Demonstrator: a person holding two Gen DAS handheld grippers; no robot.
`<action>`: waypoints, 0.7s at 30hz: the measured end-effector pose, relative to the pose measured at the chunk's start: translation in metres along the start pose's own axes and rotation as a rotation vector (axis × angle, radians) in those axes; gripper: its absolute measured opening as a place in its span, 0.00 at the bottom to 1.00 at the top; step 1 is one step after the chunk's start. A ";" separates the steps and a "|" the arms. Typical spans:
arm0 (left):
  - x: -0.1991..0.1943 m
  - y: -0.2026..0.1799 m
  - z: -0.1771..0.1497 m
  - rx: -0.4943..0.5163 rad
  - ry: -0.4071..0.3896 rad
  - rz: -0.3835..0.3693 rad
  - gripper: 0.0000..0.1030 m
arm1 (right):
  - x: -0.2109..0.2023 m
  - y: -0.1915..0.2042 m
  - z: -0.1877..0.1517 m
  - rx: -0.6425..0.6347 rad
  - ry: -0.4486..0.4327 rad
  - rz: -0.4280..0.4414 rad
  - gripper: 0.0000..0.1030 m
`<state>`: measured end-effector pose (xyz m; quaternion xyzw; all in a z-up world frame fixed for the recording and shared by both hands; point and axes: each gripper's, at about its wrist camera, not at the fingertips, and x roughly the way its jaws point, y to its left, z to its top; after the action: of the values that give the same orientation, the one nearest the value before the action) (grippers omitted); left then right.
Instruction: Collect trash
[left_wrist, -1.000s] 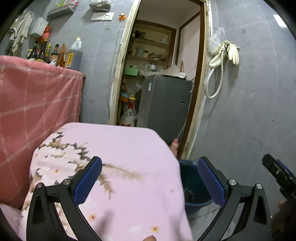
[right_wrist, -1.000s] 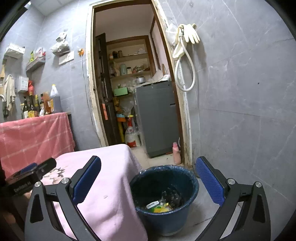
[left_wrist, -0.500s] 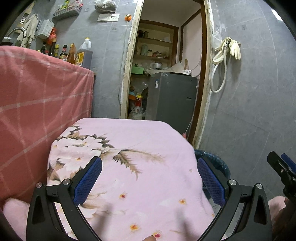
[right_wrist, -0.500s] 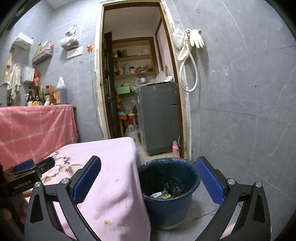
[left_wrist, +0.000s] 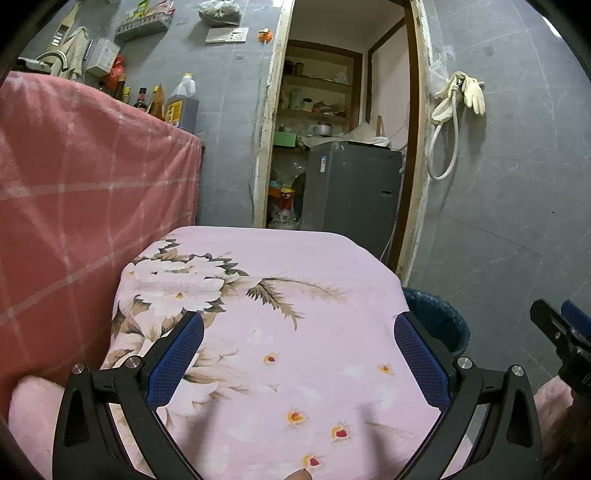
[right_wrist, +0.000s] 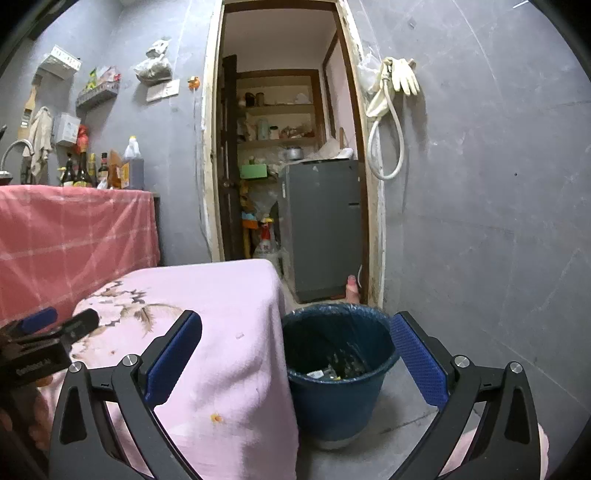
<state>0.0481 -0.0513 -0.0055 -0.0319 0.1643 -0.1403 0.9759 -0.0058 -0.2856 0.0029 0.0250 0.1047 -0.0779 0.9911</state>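
I hold the left gripper (left_wrist: 298, 363) over the pink floral cloth (left_wrist: 280, 295) covering the tabletop, its jaws spread wide with nothing between the blue pads (left_wrist: 175, 360). My right gripper (right_wrist: 295, 360) is likewise spread and empty, its blue pads (right_wrist: 419, 360) framing the blue bin (right_wrist: 334, 398).

I take the bin as my landmark. It stands on the grey floor (right_wrist: 399, 417), just beside the hanging edge of the pink cloth (right_wrist: 229, 332); I cannot tell whether they touch. The trash (right_wrist: 334, 369) lies inside the bin at the bottom: small mixed scraps, too small to identify. In the left wrist view only part of the bin's rim (left_wrist: 437, 319) shows past the tabletop corner.

On the cloth near the bin I note a small pale fleck (right_wrist: 240, 335) on the top and an orange spot (right_wrist: 216, 418) on the drape lower down; whether the spot is a crumb or a stain I cannot tell.

Behind the bin, a small pink bottle (right_wrist: 351, 286) stands on the floor at the doorframe, and beyond it a grey cabinet-like appliance (right_wrist: 321, 229) fills the doorway. Above the bin, rubber gloves (right_wrist: 400, 75) and a white hose (right_wrist: 386, 144) hang on the grey wall. On the far side of the tabletop from the bin, a red checked cloth (right_wrist: 70, 236) covers a higher counter carrying bottles (right_wrist: 92, 170).

Each gripper's tip shows at the edge of the other's view.
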 end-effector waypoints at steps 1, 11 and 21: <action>-0.001 0.000 -0.001 -0.001 -0.001 0.002 0.98 | 0.000 0.000 -0.002 0.000 0.003 -0.003 1.00; 0.000 0.000 -0.012 0.006 -0.003 0.027 0.98 | 0.006 0.000 -0.010 -0.003 0.028 -0.002 1.00; 0.002 0.002 -0.013 0.000 0.009 0.044 0.98 | 0.009 0.000 -0.012 -0.002 0.036 -0.001 1.00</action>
<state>0.0465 -0.0499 -0.0190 -0.0274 0.1696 -0.1191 0.9779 0.0001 -0.2863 -0.0109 0.0254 0.1225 -0.0777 0.9891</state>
